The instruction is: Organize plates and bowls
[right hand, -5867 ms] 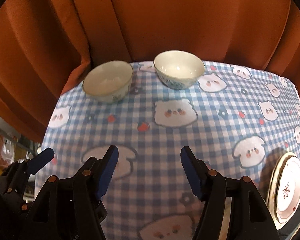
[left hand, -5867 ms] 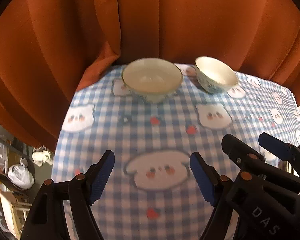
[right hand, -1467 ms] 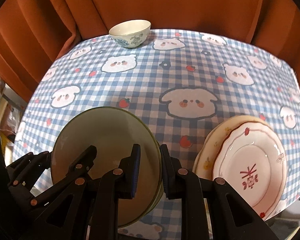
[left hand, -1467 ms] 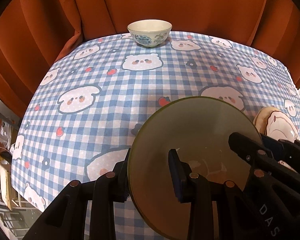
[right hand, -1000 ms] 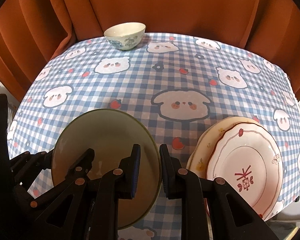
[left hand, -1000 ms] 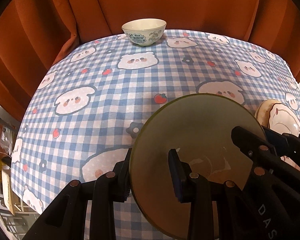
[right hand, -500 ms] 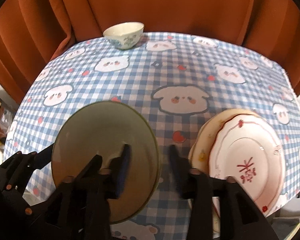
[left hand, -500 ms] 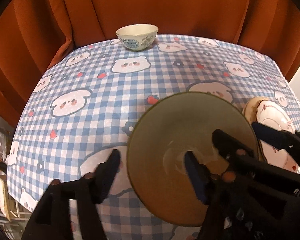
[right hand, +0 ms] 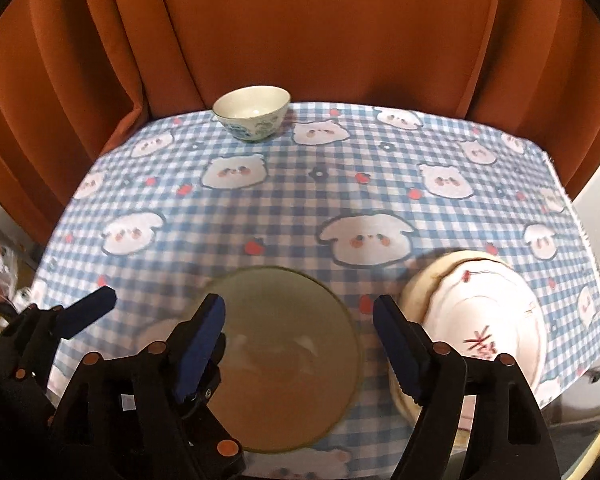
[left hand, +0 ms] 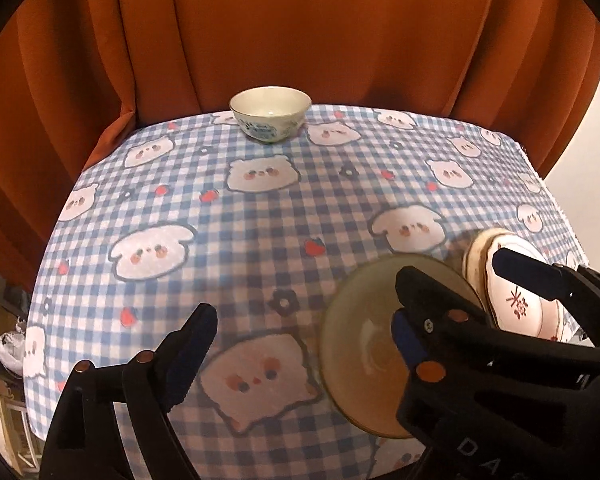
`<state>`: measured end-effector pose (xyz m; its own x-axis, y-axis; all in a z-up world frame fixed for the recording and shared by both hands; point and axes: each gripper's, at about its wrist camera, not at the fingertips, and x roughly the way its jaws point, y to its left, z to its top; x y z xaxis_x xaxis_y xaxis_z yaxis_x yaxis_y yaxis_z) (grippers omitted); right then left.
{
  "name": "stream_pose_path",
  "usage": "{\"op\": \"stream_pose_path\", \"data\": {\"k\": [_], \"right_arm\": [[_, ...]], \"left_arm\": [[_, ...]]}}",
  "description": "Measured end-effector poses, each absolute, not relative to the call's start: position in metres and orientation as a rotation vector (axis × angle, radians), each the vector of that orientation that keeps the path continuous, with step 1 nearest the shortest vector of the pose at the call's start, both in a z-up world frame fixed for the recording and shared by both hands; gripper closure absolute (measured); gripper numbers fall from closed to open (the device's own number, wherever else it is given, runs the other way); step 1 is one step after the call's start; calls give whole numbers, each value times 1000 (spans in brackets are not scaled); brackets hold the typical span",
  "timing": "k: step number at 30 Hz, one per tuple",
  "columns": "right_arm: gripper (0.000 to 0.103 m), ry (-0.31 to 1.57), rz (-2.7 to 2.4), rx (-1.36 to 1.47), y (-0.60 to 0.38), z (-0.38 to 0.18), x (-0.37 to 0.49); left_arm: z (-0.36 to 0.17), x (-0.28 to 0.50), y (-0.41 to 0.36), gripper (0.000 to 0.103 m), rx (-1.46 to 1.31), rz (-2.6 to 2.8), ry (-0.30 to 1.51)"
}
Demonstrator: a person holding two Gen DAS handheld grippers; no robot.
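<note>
Now olive bowl [right hand: 284, 352] on cloth; both grippers' fingers [right hand: 398, 354] apart, gripping nothing.

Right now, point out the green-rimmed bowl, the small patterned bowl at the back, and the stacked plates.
green-rimmed bowl [right hand: 284, 356]: right wrist view, inner bottom.
small patterned bowl [right hand: 256, 126]: right wrist view, outer painted wall.
stacked plates [right hand: 496, 312]: right wrist view, face of the top plate.
</note>
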<state>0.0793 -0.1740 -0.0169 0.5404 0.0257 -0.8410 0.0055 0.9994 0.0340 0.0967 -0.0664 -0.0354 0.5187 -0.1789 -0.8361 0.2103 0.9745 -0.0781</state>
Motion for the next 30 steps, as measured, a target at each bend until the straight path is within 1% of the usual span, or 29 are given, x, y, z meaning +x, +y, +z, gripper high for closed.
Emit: {"op": "stream_pose_path", "data": {"k": [4,12,18,23,30], "right_arm": [[24,998,-9,36,-160,-7,95],[24,930,-48,39,-142,23,134],[24,892,-56,34,-137,43,170],[24,872,-32,40,-141,48,208],[24,884,-9,58,-147,40,261]], "left_arm": [[-25,116,-56,13,43,-238,982],[4,157,-41,13,45,-231,916],[17,194,-36,13,34,-224,888],[20,230,-37,13,33,-181,883],[14,281,-39,13,36,-128,893]]}}
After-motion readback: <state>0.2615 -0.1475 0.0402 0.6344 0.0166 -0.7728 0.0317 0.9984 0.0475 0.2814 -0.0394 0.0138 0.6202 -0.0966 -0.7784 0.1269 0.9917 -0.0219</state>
